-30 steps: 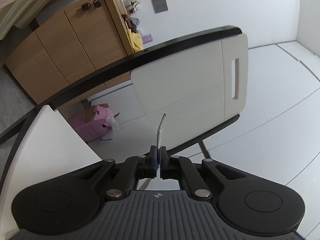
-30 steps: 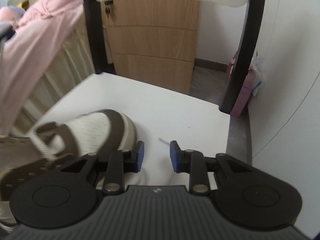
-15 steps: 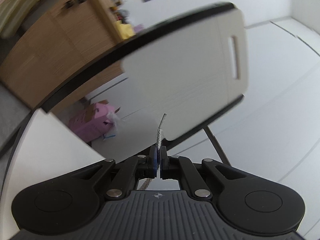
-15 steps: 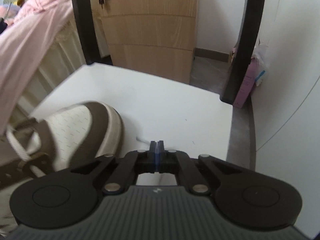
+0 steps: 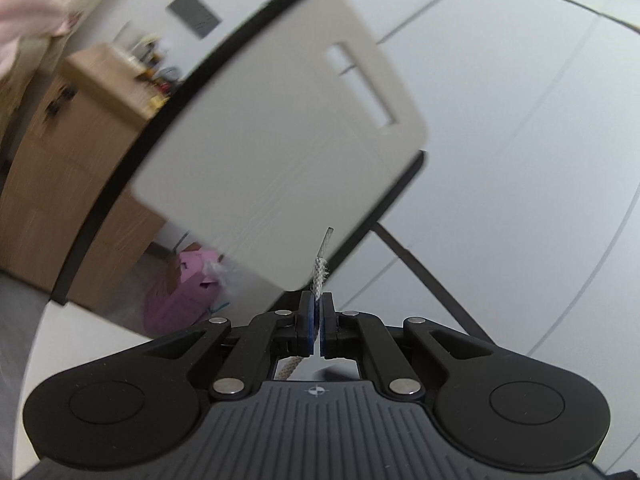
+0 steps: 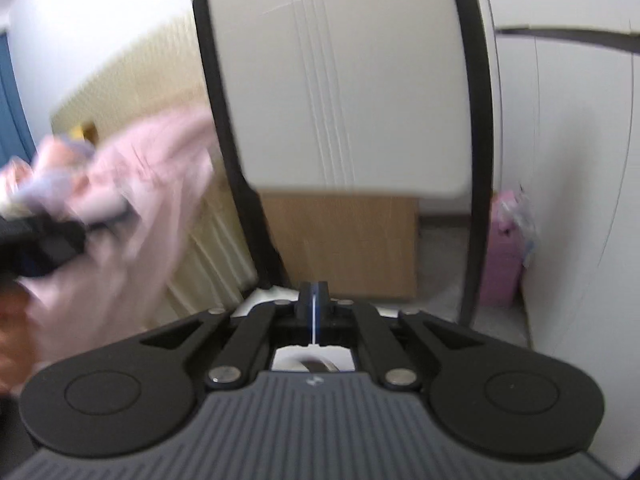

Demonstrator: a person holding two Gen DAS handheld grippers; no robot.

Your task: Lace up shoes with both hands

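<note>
Shoelace (image 5: 320, 272), one woven grey-white cord with a stiff clear tip, stands up from between the blue pads of the left tongs (image 5: 318, 312), which are pressed tight on it. A tan length of the same lace shows below, behind the pads. The right tongs (image 6: 314, 300) are pressed fully together; whether anything is pinched between them cannot be told.

Behind the lace tip rises one white chair back (image 5: 280, 152) with a black frame and a slot handle. Past it sit one wooden cabinet (image 5: 76, 184) and one pink box (image 5: 184, 292) on the floor.

Compared with a second ago, the right tongs have gone from apart to closed, and their view has swung upward, so the brown-and-cream shoe is no longer seen; only a sliver of the white seat (image 6: 260, 300) shows. The left tongs keep the same grip, though their view has tilted. Pink fabric (image 6: 132, 200) blurs at the right view's left side.
</note>
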